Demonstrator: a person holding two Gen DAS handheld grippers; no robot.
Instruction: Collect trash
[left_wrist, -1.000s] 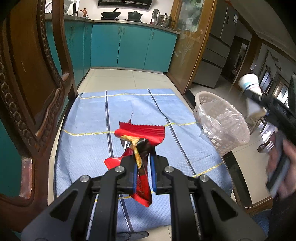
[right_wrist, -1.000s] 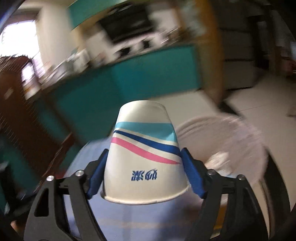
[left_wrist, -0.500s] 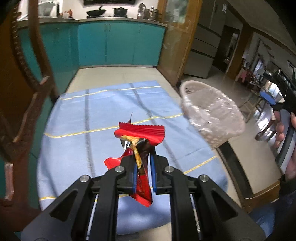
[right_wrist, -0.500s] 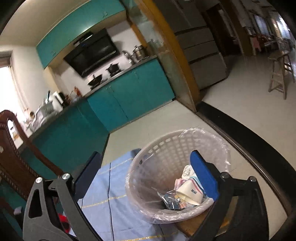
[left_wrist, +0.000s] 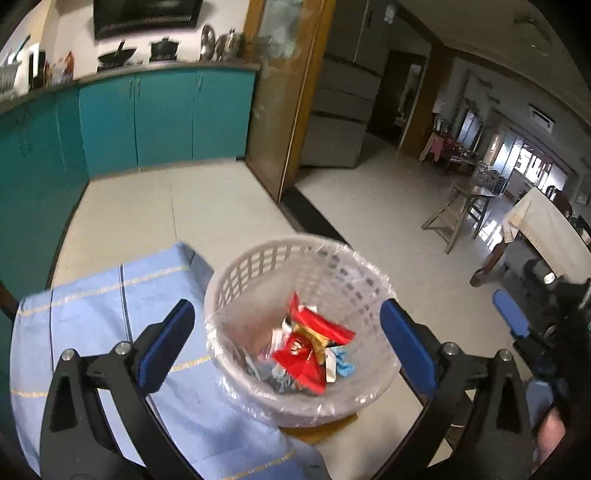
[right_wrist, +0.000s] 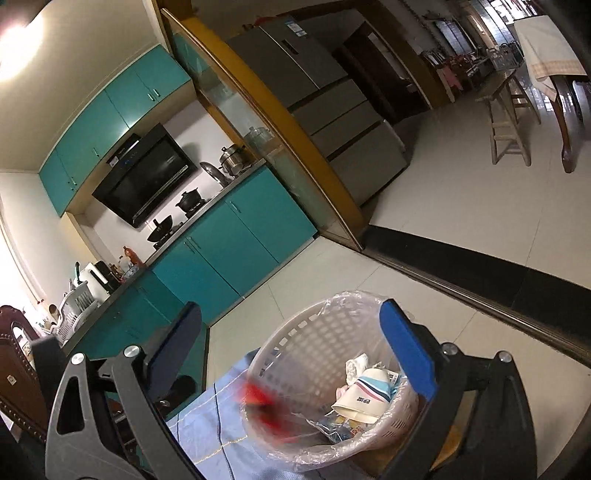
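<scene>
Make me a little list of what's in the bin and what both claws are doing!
bin: white basket lined with clear plastic, at the edge of the blue tablecloth
inside: red wrapper, paper cup on its side, other scraps
left claw: open, empty, above the bin
right claw: open, empty, above the bin

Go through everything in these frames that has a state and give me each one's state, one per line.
Left tongs: open, holding nothing, above the basket.
Right tongs: open, holding nothing.
Basket: lined with clear plastic, partly filled with trash.
Red wrapper: inside the basket, blurred.
Paper cup: in the basket, lying on its side.
Blue cloth: spread flat beside the basket.
</scene>
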